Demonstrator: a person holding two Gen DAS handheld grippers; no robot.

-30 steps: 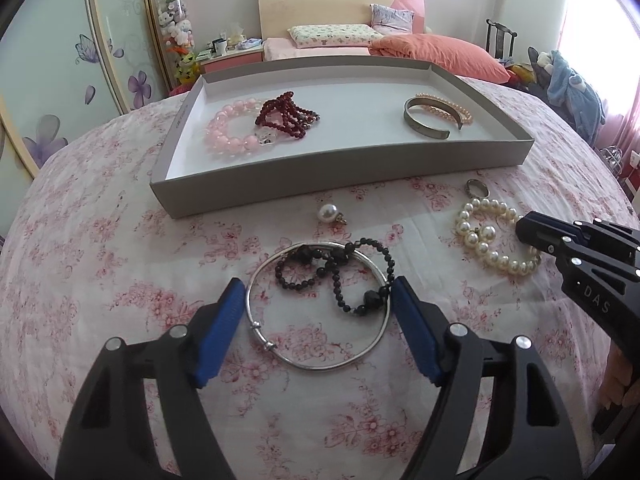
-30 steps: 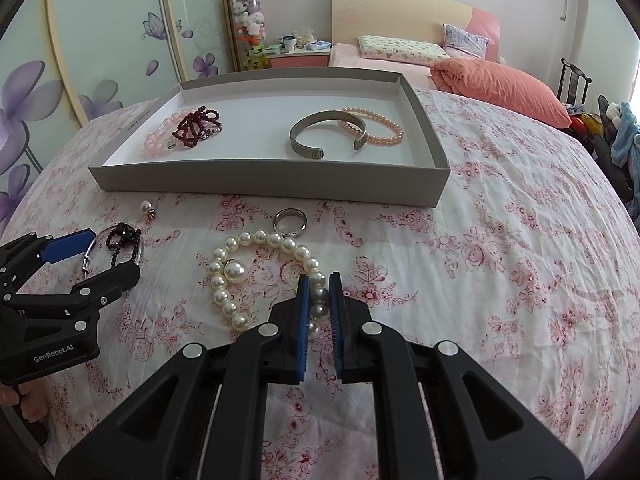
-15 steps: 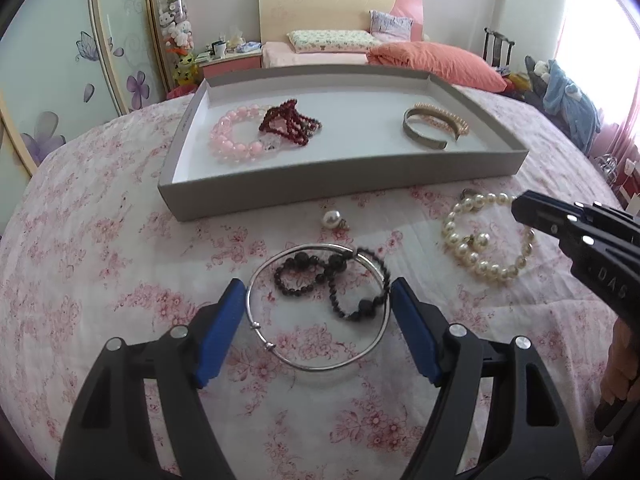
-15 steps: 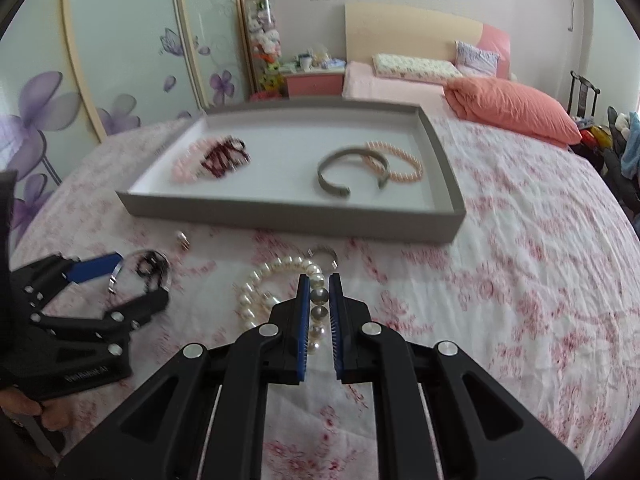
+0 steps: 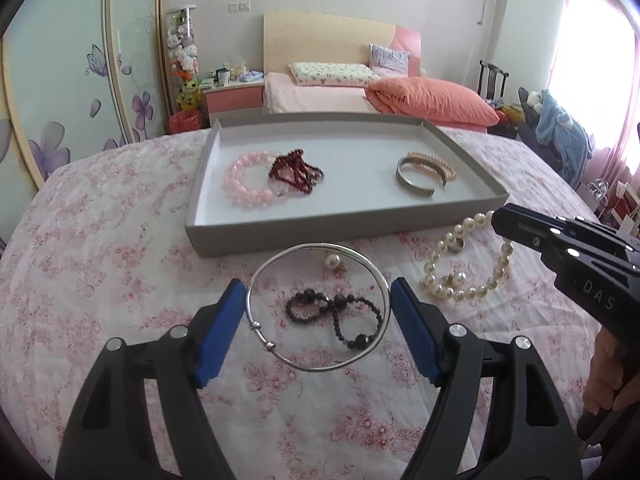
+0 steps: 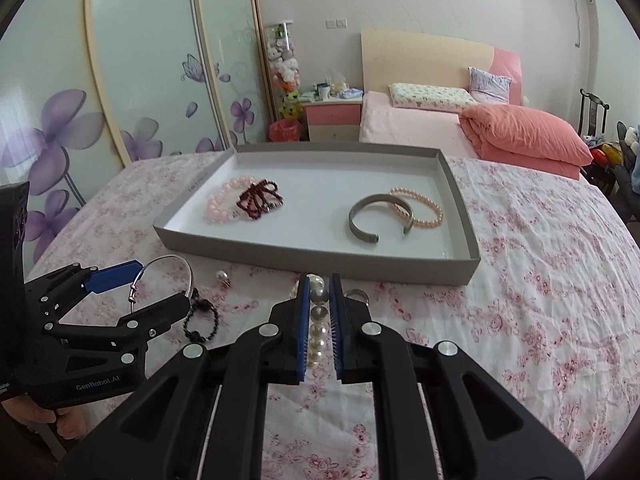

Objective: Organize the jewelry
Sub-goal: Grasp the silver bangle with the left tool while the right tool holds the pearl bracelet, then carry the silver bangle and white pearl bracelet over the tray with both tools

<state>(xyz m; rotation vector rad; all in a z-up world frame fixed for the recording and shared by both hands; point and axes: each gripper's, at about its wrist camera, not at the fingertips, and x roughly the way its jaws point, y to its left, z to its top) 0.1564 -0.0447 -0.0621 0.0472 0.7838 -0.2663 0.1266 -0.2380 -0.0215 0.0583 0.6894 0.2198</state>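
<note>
Four bracelets [image 6: 416,207] in one tray [image 6: 320,258]

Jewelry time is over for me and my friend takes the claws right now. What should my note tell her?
Left claw: closed across the silver bangle, lifted off the cloth.
Right claw: shut on the pearl string, partly lifted.
In the tray: pink beads, dark red beads, metal cuff, peach pearl bracelet.
On the cloth: black beads, pearl earring, small ring.
Done: four pieces are in the tray.
Left: put the bangle and pearl string in the tray, then the black beads, earring and ring.
</note>
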